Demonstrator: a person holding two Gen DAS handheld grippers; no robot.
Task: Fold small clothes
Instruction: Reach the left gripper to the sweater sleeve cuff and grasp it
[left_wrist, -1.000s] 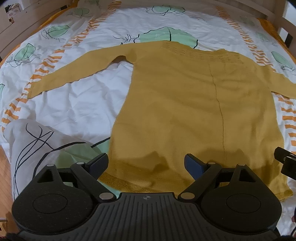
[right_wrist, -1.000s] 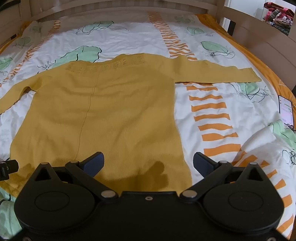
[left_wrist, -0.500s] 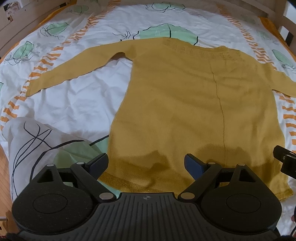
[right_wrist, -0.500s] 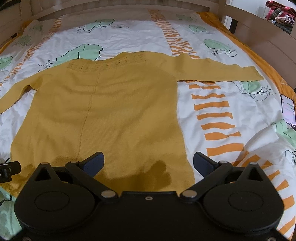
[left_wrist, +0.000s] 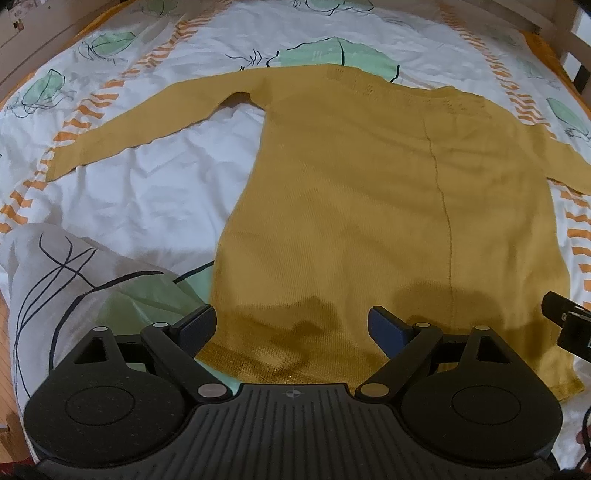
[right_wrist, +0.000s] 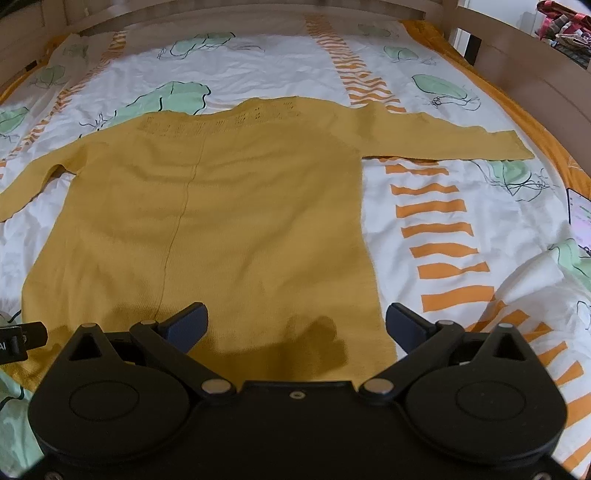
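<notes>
A mustard-yellow knitted sweater (left_wrist: 369, 192) (right_wrist: 221, 221) lies flat on the bed, neckline far, hem near, both sleeves spread sideways. My left gripper (left_wrist: 293, 328) hovers open over the hem's left part, nothing between its fingers. The right gripper (right_wrist: 295, 325) is open above the hem's right part, its right finger out over the bedsheet beside the sweater's edge. Each view catches a dark piece of the other gripper at its side edge (left_wrist: 565, 325) (right_wrist: 18, 338).
The bedsheet (right_wrist: 424, 206) is white with green leaves and orange stripes. A bunched fold of bedding (left_wrist: 55, 280) rises at the near left. Wooden bed rails (right_wrist: 524, 74) run along the right and far sides. A phone (right_wrist: 578, 206) lies near the right edge.
Both views have tipped a little, so the sweater sits slightly lower and larger in frame. Both grippers stay open over the hem.
</notes>
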